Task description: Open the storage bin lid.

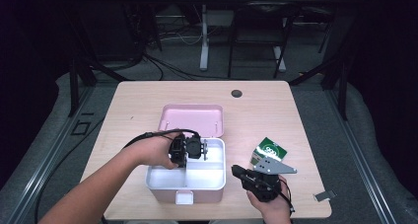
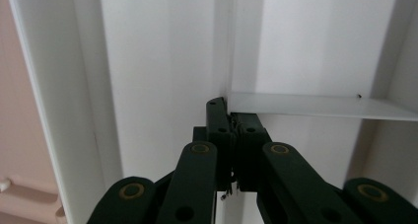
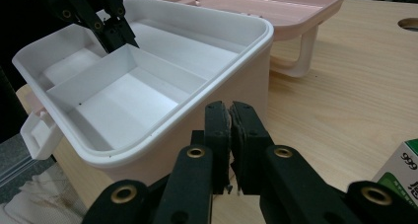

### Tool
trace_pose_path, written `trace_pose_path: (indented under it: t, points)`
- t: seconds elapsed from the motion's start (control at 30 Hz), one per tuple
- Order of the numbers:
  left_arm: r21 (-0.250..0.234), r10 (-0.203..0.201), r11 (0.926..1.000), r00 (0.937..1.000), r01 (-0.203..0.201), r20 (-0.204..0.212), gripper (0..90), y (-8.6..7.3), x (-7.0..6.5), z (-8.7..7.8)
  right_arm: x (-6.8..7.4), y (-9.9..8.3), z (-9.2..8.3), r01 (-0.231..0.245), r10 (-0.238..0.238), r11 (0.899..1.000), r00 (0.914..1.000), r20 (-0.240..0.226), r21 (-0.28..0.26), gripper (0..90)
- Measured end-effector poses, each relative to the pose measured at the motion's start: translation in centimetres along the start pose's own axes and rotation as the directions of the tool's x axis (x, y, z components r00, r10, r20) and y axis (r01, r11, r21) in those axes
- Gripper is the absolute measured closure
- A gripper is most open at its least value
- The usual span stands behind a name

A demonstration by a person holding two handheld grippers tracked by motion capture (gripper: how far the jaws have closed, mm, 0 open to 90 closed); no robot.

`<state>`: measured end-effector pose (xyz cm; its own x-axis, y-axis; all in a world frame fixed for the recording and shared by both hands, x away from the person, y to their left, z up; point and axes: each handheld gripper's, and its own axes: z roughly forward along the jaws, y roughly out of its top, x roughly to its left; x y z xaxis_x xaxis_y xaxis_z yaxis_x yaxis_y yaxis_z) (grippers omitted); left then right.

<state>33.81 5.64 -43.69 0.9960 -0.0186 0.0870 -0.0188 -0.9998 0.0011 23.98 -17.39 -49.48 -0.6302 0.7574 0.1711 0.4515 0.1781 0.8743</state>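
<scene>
- Overhead, in the high view, a white tray [image 1: 190, 179] split into compartments is sitting in a pink box on the worktop [image 1: 138, 100]; the box's pink lid [image 1: 191, 119] is lying open behind it, touching the far edge
- The left tongs [image 1: 203, 149] are reaching over the tray's far half, at the divider; the right tongs [image 1: 235, 170] are resting on the worktop just beside the tray's right wall, near a green-and-white carton [image 1: 269, 150]; a small grey clip [image 1: 324, 196] is lying near the worktop's right front corner
- Next, in the left gripper view, the left tongs [image 2: 229, 116] are pressing closed at the end of the thin white divider [image 2: 320, 106]; whether the pads are pinching that divider I cannot tell
- Lastly, in the right gripper view, the right tongs [image 3: 230, 116] are standing closed with nothing between them, just beside the tray's [image 3: 197, 103] outer wall; the left tongs [image 3: 117, 32] are showing at the tray's far side, tips at the divider [image 3: 162, 66]; the lid [image 3: 256, 4] is lying beyond, and the carton [image 3: 401, 167] is sitting at the right edge
</scene>
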Motion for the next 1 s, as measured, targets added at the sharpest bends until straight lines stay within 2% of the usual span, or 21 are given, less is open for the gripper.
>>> trace_pose_path:
  t: [0.27,0.43,0.47,0.53,0.73,0.83,0.9,0.93,0.97,1.0]
  points:
    - [-0.009,0.000,1.0000,0.9999,-0.001,-0.012,89.0,-0.2,0.0,-0.7,-0.1,0.0,0.0,-0.002,0.002,1.000,1.0000,0.003,-0.009,86.1]
    - [-0.033,-0.019,0.9993,0.9993,0.018,-0.034,89.1,-0.5,0.1,-2.0,-0.2,0.1,-0.3,-0.004,0.004,1.000,1.0000,0.001,-0.009,85.3]
    - [-0.037,-0.024,0.9991,0.9991,0.023,-0.036,89.1,-0.5,0.1,-2.3,-0.2,0.0,-0.1,-0.008,0.008,0.999,1.0000,0.000,-0.032,85.1]
    - [-0.050,-0.031,0.9984,0.9985,0.029,-0.045,89.1,-0.7,0.1,-2.9,-0.2,0.1,-0.2,-0.009,0.009,1.000,1.0000,0.003,-0.028,84.4]
    - [-0.065,-0.061,0.9962,0.9973,0.058,-0.042,89.1,-1.5,0.3,-3.8,-0.2,0.1,-0.3,-0.010,0.010,1.000,0.9999,0.003,-0.030,83.1]
    - [-0.047,-0.101,0.9940,0.9938,0.099,-0.047,89.1,-2.0,0.4,-3.8,-0.2,0.1,-0.2,-0.011,0.011,0.999,0.9999,0.001,-0.035,81.0]
    - [-0.047,-0.139,0.9895,0.9895,0.137,-0.040,89.1,-2.3,0.5,-3.9,-0.2,0.0,-0.2,-0.013,0.014,0.999,0.9999,0.003,-0.036,79.1]
    - [-0.047,-0.139,0.9895,0.9895,0.137,-0.040,89.1,-2.3,0.5,-3.9,-0.2,0.0,-0.2,-0.013,0.014,0.999,0.9999,0.003,-0.036,79.1]
    - [-0.055,-0.180,0.9822,0.9835,0.179,-0.015,89.1,-2.6,0.6,-4.2,-0.2,0.1,-0.3,-0.012,0.012,1.000,0.9999,0.005,-0.019,77.8]
    - [-0.050,-0.202,0.9783,0.9794,0.201,-0.008,89.1,-2.8,0.6,-4.4,-0.2,0.1,-0.3,-0.013,0.013,1.000,0.9999,0.004,-0.019,77.6]
